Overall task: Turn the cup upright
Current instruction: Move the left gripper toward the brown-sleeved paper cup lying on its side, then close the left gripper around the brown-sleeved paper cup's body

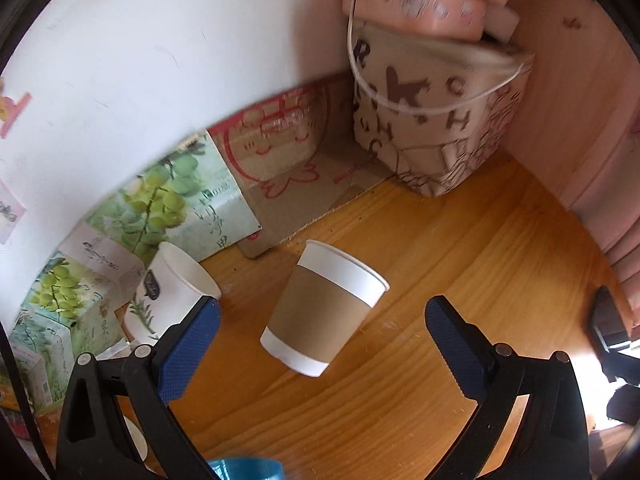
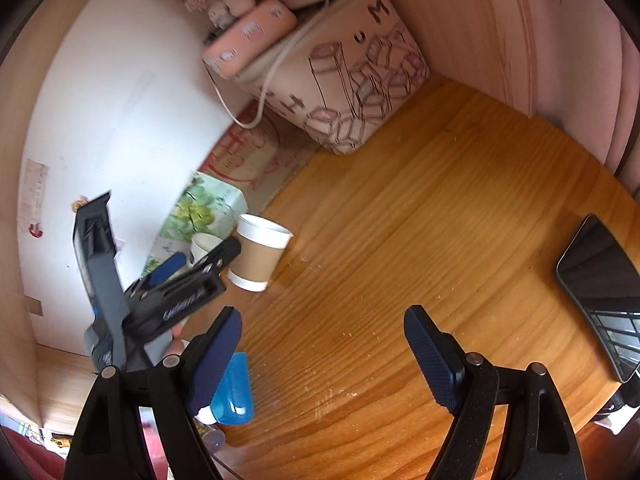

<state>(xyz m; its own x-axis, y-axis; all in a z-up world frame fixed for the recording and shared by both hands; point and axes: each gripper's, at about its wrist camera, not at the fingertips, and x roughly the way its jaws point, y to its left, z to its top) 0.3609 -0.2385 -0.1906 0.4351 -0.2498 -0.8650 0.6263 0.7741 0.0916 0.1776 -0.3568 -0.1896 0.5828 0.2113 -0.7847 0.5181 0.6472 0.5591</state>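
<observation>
1. Wooden tabletop (image 2: 420,240) set in a corner against a white wall (image 1: 140,60), lit warm from the right.
2. Printed fabric bag (image 1: 436,120) at the back corner, pink box (image 1: 412,4) on top; grape-printed cartons (image 1: 172,200) and flat cardboard (image 1: 288,168) along the wall.
3. Dark phone (image 2: 600,292) lying near the right edge of the table; blue item (image 2: 234,392) at the near edge, partly hidden.
4. Paper cup (image 1: 324,308), white with a brown sleeve, standing on its base with the rim up, on the bare wood just in front of the cartons; appears slanted in the left wrist view, probably lens bend.
5. Plain white cup (image 1: 176,288) just to its left, also mouth up, apart from it.
6. Left gripper (image 1: 320,344) spread wide, nothing held, the sleeved cup ahead of the gap and not touching either pad.
7. Right gripper (image 2: 320,356) likewise wide apart and holding nothing, well away from the cup over bare wood.
8. Judged stage: flip looks complete, cup released. Next move likely just drawing the left gripper straight back without brushing the light, easily tipped cup.
</observation>
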